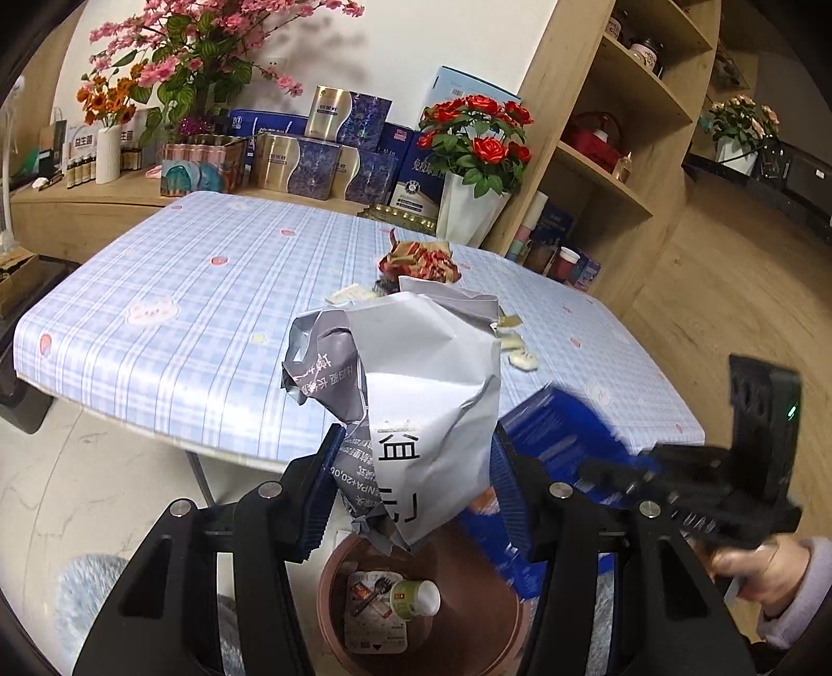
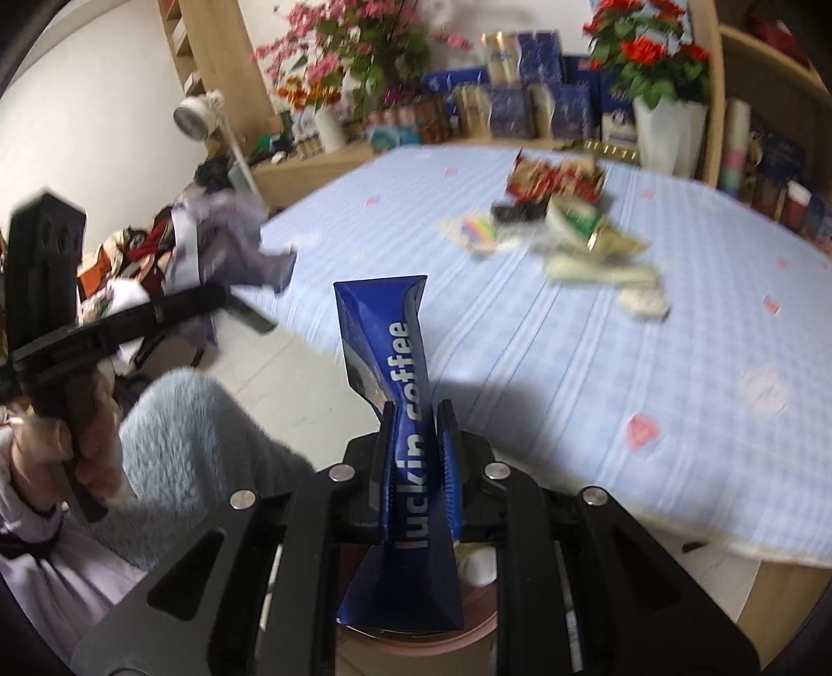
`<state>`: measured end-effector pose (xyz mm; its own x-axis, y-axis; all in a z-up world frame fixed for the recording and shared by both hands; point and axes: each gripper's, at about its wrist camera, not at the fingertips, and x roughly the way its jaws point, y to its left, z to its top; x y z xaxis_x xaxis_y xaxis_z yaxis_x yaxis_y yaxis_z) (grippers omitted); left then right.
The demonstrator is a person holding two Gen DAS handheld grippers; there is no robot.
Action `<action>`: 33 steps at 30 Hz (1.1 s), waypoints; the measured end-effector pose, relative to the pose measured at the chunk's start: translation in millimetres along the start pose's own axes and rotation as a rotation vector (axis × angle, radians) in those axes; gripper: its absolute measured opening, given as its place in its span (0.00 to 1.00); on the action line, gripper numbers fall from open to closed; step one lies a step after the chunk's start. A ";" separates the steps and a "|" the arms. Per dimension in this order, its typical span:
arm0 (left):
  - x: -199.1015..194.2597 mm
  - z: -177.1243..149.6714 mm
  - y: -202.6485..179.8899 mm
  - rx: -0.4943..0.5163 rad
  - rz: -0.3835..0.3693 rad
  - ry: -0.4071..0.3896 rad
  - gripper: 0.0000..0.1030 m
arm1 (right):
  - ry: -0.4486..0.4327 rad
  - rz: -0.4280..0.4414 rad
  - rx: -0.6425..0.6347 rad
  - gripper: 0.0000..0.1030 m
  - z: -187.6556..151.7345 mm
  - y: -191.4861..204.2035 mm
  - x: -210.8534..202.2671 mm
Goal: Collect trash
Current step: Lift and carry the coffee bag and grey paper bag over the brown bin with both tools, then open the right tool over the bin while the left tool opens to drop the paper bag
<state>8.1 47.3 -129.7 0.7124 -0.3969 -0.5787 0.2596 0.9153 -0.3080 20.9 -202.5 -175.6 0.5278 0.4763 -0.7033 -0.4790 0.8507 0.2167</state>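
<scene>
Silver bag: a crumpled silver-grey foil bag with black printed characters fills the centre of the left wrist view, pinched between the blue pads of the left gripper, which is set to a middling width around it.
Blue pouch: a flattened blue "luckin coffee" pouch stands upright at lower centre of the right wrist view, squeezed in the right gripper, whose jaws are nearly together on it.
Bin: a round brown trash bin sits on the floor at the bottom centre of the left view, directly under the silver bag; inside lie a small white cup on its side and a flat printed wrapper.
Remaining trash: a red and gold snack wrapper and pale scraps lie near the table's far right side; the right view shows the same heap, blurred.
Surface: a table under a pale blue plaid cloth with pink spots.
Room: a wooden sideboard behind carries blue and gold gift boxes, a red rose bouquet in a white vase and pink blossoms at upper left; open wooden shelves upper right; pale marbled floor lower left.
Person: a hand in a lilac sleeve at lower right.
</scene>
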 end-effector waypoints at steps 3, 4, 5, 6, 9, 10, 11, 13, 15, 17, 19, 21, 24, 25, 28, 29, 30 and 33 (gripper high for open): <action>2.8 -8.6 0.2 0.004 0.003 0.008 0.52 | 0.052 0.013 0.012 0.18 -17.1 2.7 20.4; 5.0 -11.7 0.3 0.010 0.010 0.014 0.52 | 0.069 0.016 0.015 0.18 -22.3 3.0 26.6; 6.5 -13.5 0.3 0.013 0.013 0.018 0.52 | 0.092 0.020 0.015 0.18 -27.2 4.5 34.8; 8.4 -16.1 0.5 0.017 0.018 0.022 0.52 | 0.115 0.024 0.013 0.18 -31.1 6.3 42.5; 14.8 -22.0 3.3 0.014 0.027 0.032 0.52 | 0.195 0.021 -0.005 0.18 -44.6 11.7 68.5; 17.2 -24.4 5.6 0.005 0.025 0.037 0.52 | 0.223 0.019 -0.010 0.18 -49.0 13.7 77.7; 18.8 -26.2 7.0 -0.002 0.024 0.040 0.52 | 0.245 0.015 -0.015 0.18 -52.6 15.3 84.8; 22.5 -28.9 10.5 -0.014 0.022 0.048 0.52 | 0.280 0.014 -0.027 0.18 -59.3 17.8 95.7; 26.4 -31.6 13.3 -0.021 0.021 0.058 0.52 | 0.316 0.012 -0.036 0.18 -65.0 20.8 105.9; 30.1 -32.7 15.4 -0.027 0.021 0.067 0.52 | 0.347 0.003 -0.038 0.18 -68.7 21.3 115.9; 33.7 -33.6 17.1 -0.031 0.019 0.076 0.52 | 0.368 0.001 -0.032 0.18 -70.9 20.4 124.2; 35.6 -34.9 17.4 -0.033 0.018 0.083 0.52 | 0.389 0.006 -0.024 0.19 -73.0 19.1 131.7; 39.1 -36.2 18.8 -0.035 0.013 0.093 0.52 | 0.414 0.017 -0.019 0.19 -75.0 18.6 142.9; 40.3 -36.5 18.8 -0.037 0.013 0.096 0.52 | 0.423 0.022 -0.020 0.19 -75.3 17.6 146.9; 43.9 -37.7 19.7 -0.041 0.009 0.108 0.52 | 0.461 0.035 -0.027 0.19 -77.6 21.1 166.4; 43.6 -38.0 19.7 -0.039 0.008 0.108 0.52 | 0.478 0.039 -0.030 0.19 -80.5 22.9 173.0; 42.8 -38.5 19.9 -0.035 0.008 0.106 0.52 | 0.488 0.039 -0.033 0.19 -84.4 23.7 174.5; 42.0 -39.2 20.7 -0.032 0.012 0.105 0.52 | 0.498 0.047 -0.039 0.27 -86.4 25.4 175.7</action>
<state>17.8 46.9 -189.9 0.6427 -0.3921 -0.6582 0.2293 0.9182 -0.3231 40.9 -116.4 -352.2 0.1104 0.3421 -0.9332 -0.5255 0.8170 0.2373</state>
